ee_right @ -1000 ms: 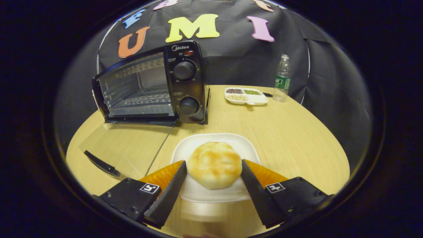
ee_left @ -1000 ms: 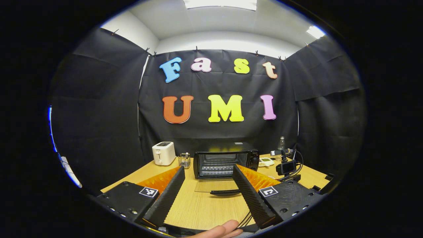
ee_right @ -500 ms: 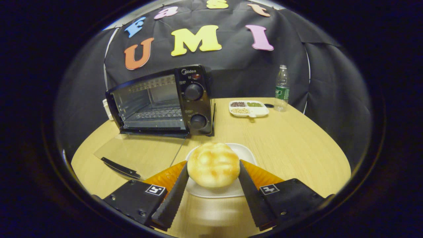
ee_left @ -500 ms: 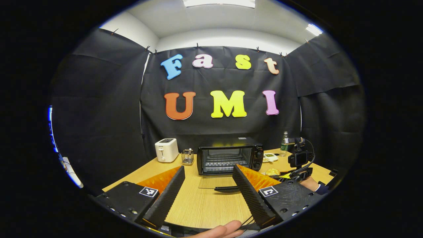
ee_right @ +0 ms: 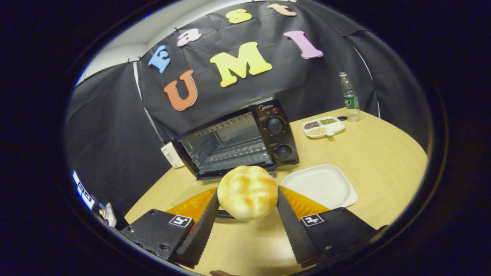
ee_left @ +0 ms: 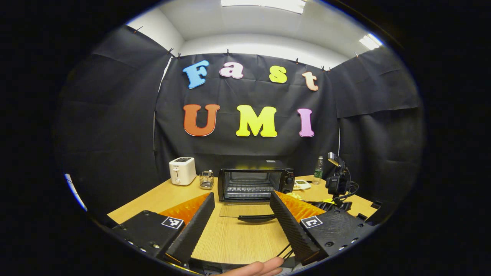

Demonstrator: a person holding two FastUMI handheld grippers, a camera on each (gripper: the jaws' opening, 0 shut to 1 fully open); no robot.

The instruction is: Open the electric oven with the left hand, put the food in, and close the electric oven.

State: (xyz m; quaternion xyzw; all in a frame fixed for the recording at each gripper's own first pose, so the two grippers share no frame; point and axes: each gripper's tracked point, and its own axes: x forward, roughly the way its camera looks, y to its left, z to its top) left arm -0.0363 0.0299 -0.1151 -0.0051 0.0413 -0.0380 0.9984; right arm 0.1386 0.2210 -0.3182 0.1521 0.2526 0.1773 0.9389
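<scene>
The right claw (ee_right: 247, 209), pinching the bun (ee_right: 247, 191), has lifted it off the white plate (ee_right: 320, 186). The oven (ee_right: 234, 143) gapes open; the left claw (ee_left: 239, 220) hangs spread, so loading looks next

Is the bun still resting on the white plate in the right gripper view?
No: the bun is clamped between the right gripper fingers, in the air, with the white plate bare on the table beside it.

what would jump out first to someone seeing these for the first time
The round golden bun, gripped between the right gripper's fingers and held above the table, stands out most. Just behind it sits the black electric oven, its glass door folded down flat, and to the right lies the white plate, now bare.
</scene>
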